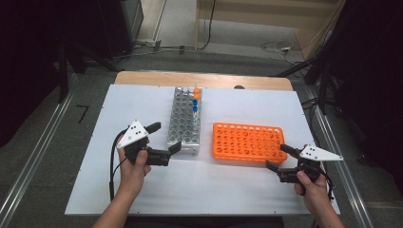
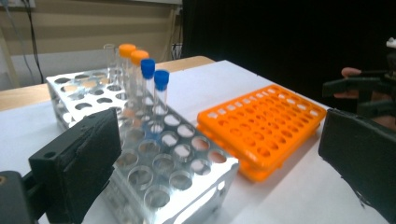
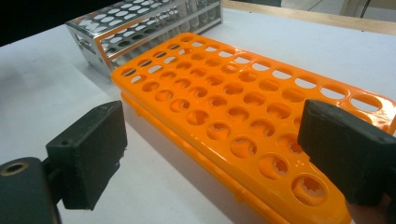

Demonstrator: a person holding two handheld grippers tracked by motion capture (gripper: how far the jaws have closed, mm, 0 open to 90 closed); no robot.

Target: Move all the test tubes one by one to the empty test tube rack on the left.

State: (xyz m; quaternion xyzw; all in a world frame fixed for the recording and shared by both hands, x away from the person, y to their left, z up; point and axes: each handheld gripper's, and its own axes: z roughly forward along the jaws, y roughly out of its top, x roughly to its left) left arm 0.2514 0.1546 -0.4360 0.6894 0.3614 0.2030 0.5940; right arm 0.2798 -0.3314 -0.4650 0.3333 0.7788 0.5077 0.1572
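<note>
With both tools gaping empty, the left tool (image 1: 164, 137) beside the metal rack (image 1: 185, 121) could clip its capped tubes (image 2: 148, 88) and topple them, while the right tool (image 1: 278, 157) waits by the orange rack (image 1: 247, 141).

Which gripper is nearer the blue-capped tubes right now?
Left. The left gripper sits open at the near end of the metal rack that holds the blue-capped tubes. The right gripper is open at the orange rack's near right corner.
</note>
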